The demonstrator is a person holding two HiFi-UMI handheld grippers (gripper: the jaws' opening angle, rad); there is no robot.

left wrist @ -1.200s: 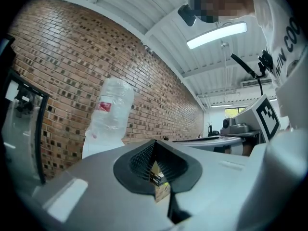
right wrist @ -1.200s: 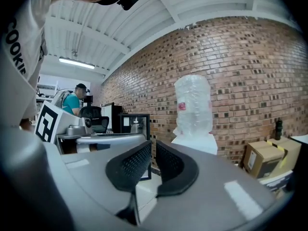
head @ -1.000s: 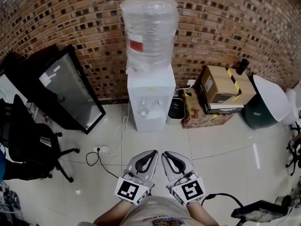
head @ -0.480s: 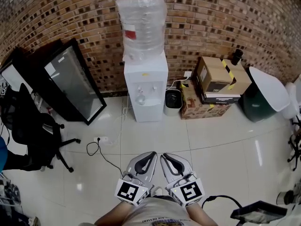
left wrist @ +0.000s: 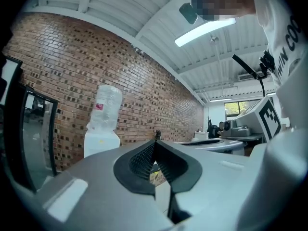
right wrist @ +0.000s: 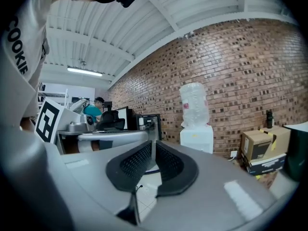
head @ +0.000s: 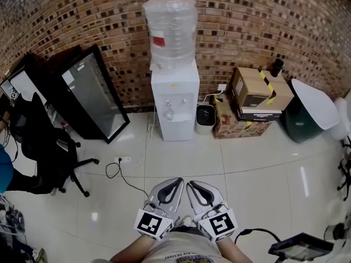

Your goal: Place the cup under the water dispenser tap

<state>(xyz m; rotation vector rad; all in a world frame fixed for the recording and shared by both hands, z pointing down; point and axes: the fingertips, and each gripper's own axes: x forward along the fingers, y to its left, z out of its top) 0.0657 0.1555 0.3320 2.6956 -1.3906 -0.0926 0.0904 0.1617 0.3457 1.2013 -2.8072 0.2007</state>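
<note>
A white water dispenser (head: 174, 106) with a clear bottle (head: 170, 32) on top stands against the brick wall, well ahead of me. In its tap recess sits a small pale round thing that looks like a clear cup (head: 169, 114). My left gripper (head: 178, 181) and right gripper (head: 190, 184) are side by side at the bottom of the head view, close to my body and far from the dispenser. Both are shut with nothing between the jaws. The dispenser (left wrist: 101, 141) also shows beyond the left gripper (left wrist: 155, 143), and the dispenser (right wrist: 196, 136) shows beyond the right gripper (right wrist: 154, 143).
A black-framed glass panel (head: 93, 100) leans on the wall at left, with a black office chair (head: 49, 158) in front of it. A power strip and cable (head: 123, 160) lie on the tiles. Right of the dispenser are a small black bin (head: 205, 116), cardboard boxes (head: 255, 100) and a green bin (head: 307, 114).
The dispenser has drawn farther away and looks smaller in the head view. Both grippers keep their place near my body and stay shut.
</note>
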